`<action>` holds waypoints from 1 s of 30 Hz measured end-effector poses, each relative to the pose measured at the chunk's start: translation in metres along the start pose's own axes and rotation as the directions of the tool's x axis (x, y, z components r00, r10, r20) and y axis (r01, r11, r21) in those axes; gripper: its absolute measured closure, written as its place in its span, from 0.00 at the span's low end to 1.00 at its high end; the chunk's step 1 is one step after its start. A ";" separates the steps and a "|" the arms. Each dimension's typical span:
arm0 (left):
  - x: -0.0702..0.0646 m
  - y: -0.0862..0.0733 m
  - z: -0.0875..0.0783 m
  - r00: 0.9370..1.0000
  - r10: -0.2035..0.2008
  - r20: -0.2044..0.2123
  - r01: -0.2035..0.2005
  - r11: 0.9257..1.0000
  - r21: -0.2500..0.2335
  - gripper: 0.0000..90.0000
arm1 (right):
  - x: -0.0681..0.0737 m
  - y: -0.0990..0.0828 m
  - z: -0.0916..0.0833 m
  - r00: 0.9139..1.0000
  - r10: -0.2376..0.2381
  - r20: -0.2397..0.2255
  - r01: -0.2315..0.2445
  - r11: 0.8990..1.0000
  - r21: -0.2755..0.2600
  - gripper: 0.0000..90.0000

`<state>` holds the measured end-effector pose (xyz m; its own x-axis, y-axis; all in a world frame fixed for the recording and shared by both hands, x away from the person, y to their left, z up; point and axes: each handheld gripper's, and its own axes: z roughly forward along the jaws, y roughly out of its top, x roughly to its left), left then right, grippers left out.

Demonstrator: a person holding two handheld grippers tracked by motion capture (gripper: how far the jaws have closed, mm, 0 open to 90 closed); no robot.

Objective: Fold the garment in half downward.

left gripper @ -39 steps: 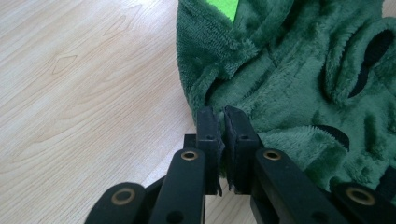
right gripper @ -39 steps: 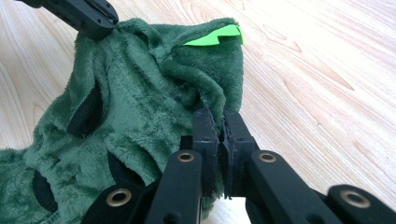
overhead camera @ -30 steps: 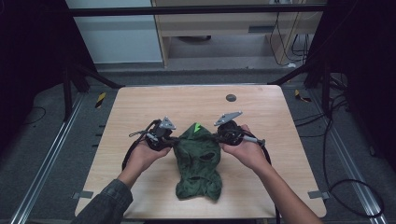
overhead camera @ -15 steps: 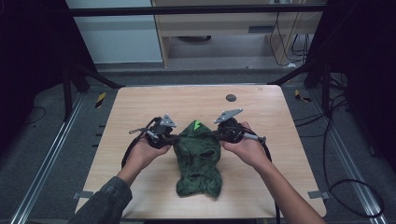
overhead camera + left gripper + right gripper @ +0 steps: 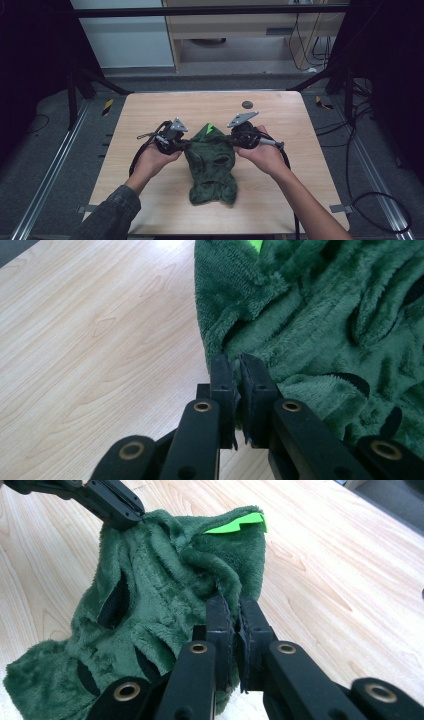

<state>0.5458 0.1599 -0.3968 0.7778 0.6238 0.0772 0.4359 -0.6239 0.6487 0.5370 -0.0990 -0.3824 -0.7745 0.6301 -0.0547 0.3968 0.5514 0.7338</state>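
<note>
Green plush garment (image 5: 212,162) is pinched at opposite edges by the left gripper (image 5: 239,371) and right gripper (image 5: 235,611) at mid-desk (image 5: 150,107); thin bites may slip if tensioned unevenly.

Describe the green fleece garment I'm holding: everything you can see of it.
The green fleece garment is dark green plush with black slit-like patches and a bright green tag at its far end. It lies rumpled mid-table, its near end bunched. The left claw and right claw are each shut on a side edge.
</note>
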 end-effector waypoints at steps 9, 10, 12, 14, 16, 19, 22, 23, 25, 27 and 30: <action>0.006 0.008 -0.003 1.000 0.001 -0.017 -0.002 1.000 -0.005 0.95 | -0.003 0.006 0.000 1.000 -0.015 0.023 0.015 1.000 0.005 0.95; 0.006 0.009 -0.003 1.000 0.002 -0.019 -0.002 1.000 -0.003 0.95 | -0.004 0.007 0.001 1.000 -0.016 0.025 0.016 1.000 0.005 0.95; 0.006 0.009 -0.002 1.000 -0.002 -0.020 0.002 1.000 -0.006 0.95 | -0.005 0.007 0.000 1.000 -0.015 0.027 0.015 1.000 0.001 0.95; 0.007 0.010 -0.002 1.000 -0.004 -0.025 0.004 1.000 -0.010 0.95 | -0.006 0.008 0.000 0.999 -0.017 0.029 0.017 1.000 0.002 0.95; 0.008 0.012 -0.003 1.000 -0.005 -0.026 0.004 1.000 -0.011 0.95 | -0.007 0.010 0.000 0.999 -0.022 0.034 0.022 1.000 0.002 0.95; 0.009 0.014 -0.003 1.000 -0.008 -0.030 0.008 1.000 -0.017 0.95 | -0.008 0.011 0.000 0.999 -0.024 0.037 0.024 1.000 -0.001 0.95; 0.009 0.017 -0.005 0.999 -0.005 -0.035 0.004 1.000 -0.018 0.95 | -0.010 0.012 0.001 0.999 -0.023 0.045 0.023 1.000 0.001 0.95; 0.009 0.017 -0.005 0.999 -0.005 -0.035 0.004 1.000 -0.018 0.95 | -0.010 0.012 0.001 0.999 -0.023 0.045 0.023 1.000 0.001 0.95; 0.009 0.018 -0.005 0.999 -0.005 -0.038 0.004 1.000 -0.021 0.95 | -0.011 0.013 0.001 0.999 -0.021 0.048 0.021 1.000 0.003 0.95; 0.010 0.019 -0.005 0.999 -0.001 -0.040 0.001 1.000 -0.015 0.95 | -0.012 0.014 0.002 0.999 -0.019 0.047 0.019 1.000 0.001 0.95; 0.010 0.020 -0.004 0.999 -0.001 -0.043 0.001 1.000 -0.015 0.95 | -0.013 0.013 0.003 0.998 -0.024 0.050 0.024 1.000 0.004 0.95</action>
<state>0.5606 0.1557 -0.3805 0.7569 0.6444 0.1090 0.4296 -0.6163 0.6601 0.5543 -0.0984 -0.3738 -0.7583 0.6432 -0.1062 0.3800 0.5685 0.7297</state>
